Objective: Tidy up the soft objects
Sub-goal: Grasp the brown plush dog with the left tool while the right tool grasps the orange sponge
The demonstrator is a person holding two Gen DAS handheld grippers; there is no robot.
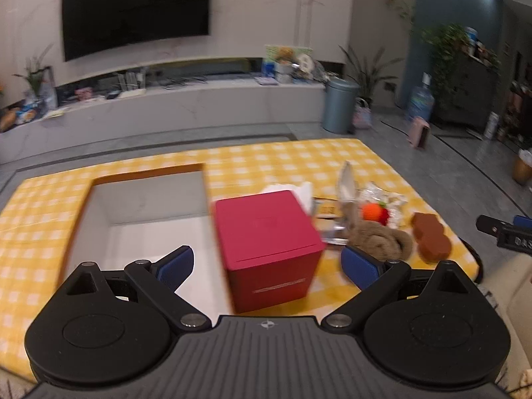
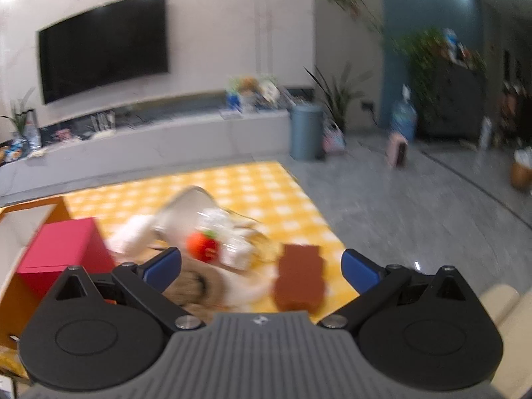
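Both your tongs stand spread wide with nothing between them: the left tongs [image 1: 267,261] hover in front of the red box [image 1: 267,249], the right tongs [image 2: 261,266] over the brown plush [image 2: 301,277]. You look to be at the approach, nothing picked yet. Next, lower onto one soft piece and close gently. Beyond lies the orange knitted toy [image 2: 203,247]. Only the left view shows the open white bin [image 1: 143,219] on the yellow-checked worktop [image 1: 266,159].

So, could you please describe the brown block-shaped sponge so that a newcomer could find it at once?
Start at the yellow checked tablecloth and find the red box beside the large open carton. Past the pile to its right, nearest the table's right edge, lies the brown sponge: flat, rust-brown with scalloped sides, unlike the coiled tan rope beside it.
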